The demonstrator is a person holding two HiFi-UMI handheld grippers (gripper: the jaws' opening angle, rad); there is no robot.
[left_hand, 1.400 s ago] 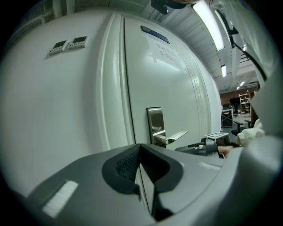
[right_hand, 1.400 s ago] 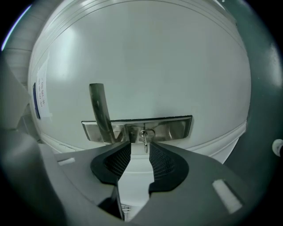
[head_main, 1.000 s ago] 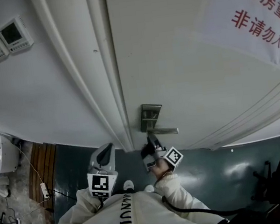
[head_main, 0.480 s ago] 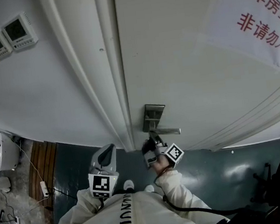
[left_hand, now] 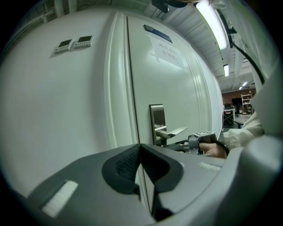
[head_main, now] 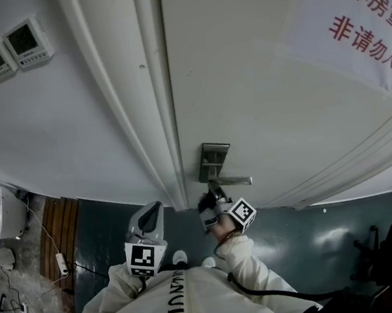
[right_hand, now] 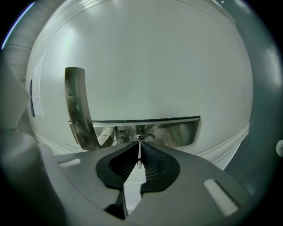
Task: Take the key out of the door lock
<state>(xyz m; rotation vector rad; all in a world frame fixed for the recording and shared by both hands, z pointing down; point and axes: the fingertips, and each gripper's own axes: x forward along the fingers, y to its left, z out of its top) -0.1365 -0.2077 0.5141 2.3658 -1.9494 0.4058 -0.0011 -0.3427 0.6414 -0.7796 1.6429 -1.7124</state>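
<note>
A steel lock plate [head_main: 214, 160] with a lever handle [head_main: 233, 180] sits on the white door [head_main: 259, 95]. My right gripper [head_main: 210, 198] is pressed up just below the handle, and it hides the key in the head view. In the right gripper view the thin metal key [right_hand: 139, 154] stands edge-on between the black pads, under the handle [right_hand: 150, 131]. The right gripper [right_hand: 140, 145] has its jaws closing, and the pads touch the key on both sides. My left gripper [head_main: 149, 220] hangs lower left, away from the door; in its own view the left gripper [left_hand: 140, 148] is shut on nothing.
A paper sign with red characters [head_main: 356, 19] hangs on the door's upper right. Two small wall control panels [head_main: 12, 47] sit left of the door frame [head_main: 153, 94]. On the floor at the left are a white appliance [head_main: 4, 211] and a power strip [head_main: 62, 264].
My right gripper has edged a little closer under the handle. The left gripper has hardly moved.
</note>
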